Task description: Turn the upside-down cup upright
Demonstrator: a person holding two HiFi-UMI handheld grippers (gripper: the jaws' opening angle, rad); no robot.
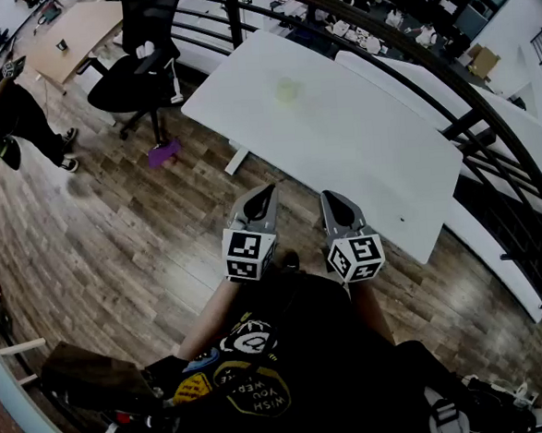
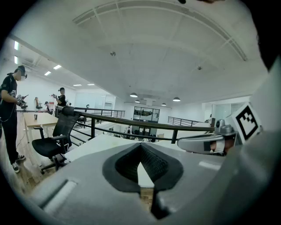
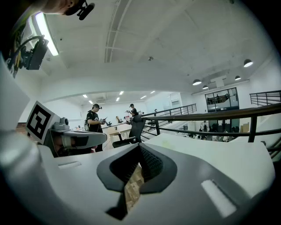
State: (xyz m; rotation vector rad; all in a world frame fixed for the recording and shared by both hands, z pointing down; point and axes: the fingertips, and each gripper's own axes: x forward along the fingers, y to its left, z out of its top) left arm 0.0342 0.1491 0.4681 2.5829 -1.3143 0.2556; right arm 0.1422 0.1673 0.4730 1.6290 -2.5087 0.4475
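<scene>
Black chair beside white table with cup

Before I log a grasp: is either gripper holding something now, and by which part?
Nothing is held. The left gripper and right gripper are both shut and empty; the cup stands untouched on the table.

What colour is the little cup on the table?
Pale yellowish-green. The cup shows best in the head view, on the white table.
</scene>
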